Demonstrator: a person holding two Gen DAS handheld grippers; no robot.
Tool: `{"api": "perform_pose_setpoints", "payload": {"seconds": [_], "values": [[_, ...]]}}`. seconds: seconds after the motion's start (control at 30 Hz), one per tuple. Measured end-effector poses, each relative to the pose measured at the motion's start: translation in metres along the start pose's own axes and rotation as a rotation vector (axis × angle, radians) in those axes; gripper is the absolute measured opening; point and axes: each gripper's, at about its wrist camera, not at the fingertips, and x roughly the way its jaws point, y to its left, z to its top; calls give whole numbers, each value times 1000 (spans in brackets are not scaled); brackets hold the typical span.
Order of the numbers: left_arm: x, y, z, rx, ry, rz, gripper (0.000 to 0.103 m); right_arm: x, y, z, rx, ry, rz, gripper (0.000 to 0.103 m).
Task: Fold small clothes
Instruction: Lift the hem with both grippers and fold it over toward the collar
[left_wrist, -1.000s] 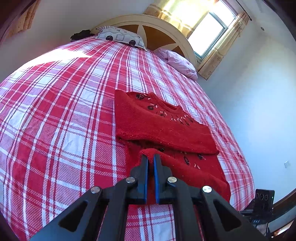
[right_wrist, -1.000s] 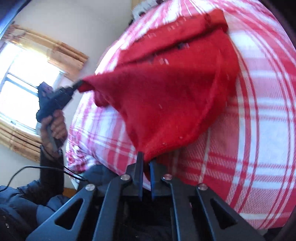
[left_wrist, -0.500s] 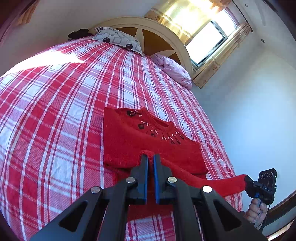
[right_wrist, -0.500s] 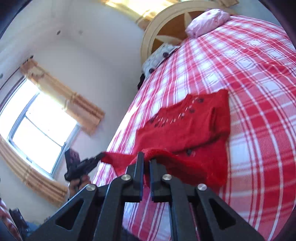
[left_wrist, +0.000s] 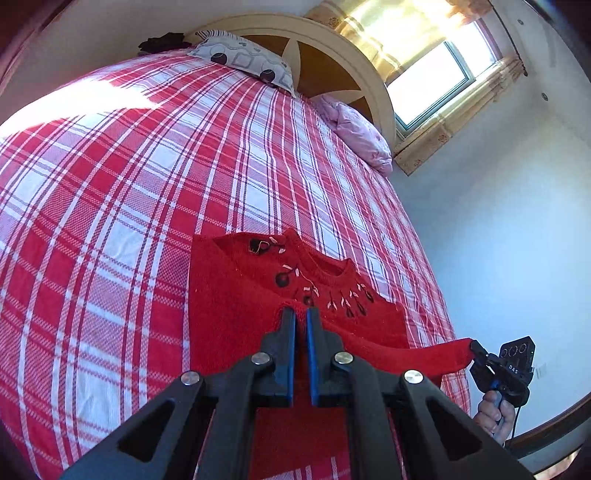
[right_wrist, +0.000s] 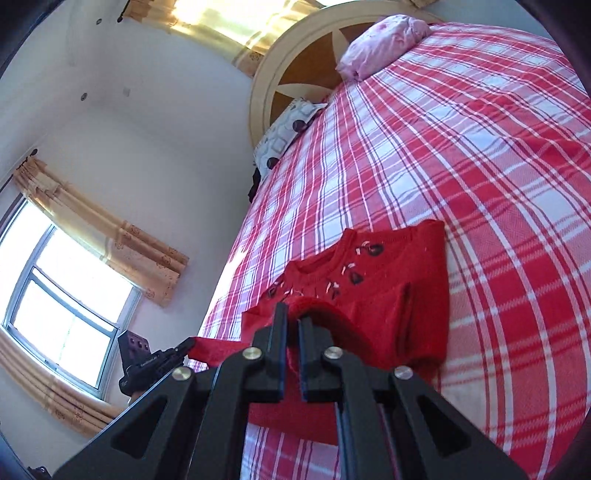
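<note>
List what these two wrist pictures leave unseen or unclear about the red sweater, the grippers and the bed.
- Red sweater, near part: left wrist view, behind the left gripper.
- Same part, right wrist view: behind the right gripper.
- Depth of cloth between each gripper's fingers: covered by the fingers.
- Embroidery: too small to identify.
- Dark item by the patterned pillow: too small.
- Bed foot: cut by the frame edge.

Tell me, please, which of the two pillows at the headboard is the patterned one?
The grey-white pillow with dark circles, lying at the bed's left corner near a dark bundle; the other pillow, nearer the window, is plain pink.
</note>
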Motion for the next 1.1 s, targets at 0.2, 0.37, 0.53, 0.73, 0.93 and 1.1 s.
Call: {"api": "perform_pose_setpoints", "payload": {"seconds": [0.2,0.37,0.53,0.73,0.93,1.1], "values": [[22,10,17,-19,21,46,5,29,-17,26,38,11,-33,8],[43,18,24,-30,46,74,5,55,-33,39,63,31,-64,8],[64,28,36,-60,65,87,5,81,-53,51,95,49,-110,8],[82,39,47,-95,91,92,5,105,-72,61,122,64,-143,8],[98,53,60,-145,102,99,5,126,-91,71,155,70,-172,8],[105,58,69,-160,98,144,5,148,-102,81,171,101,-206,8]]}}
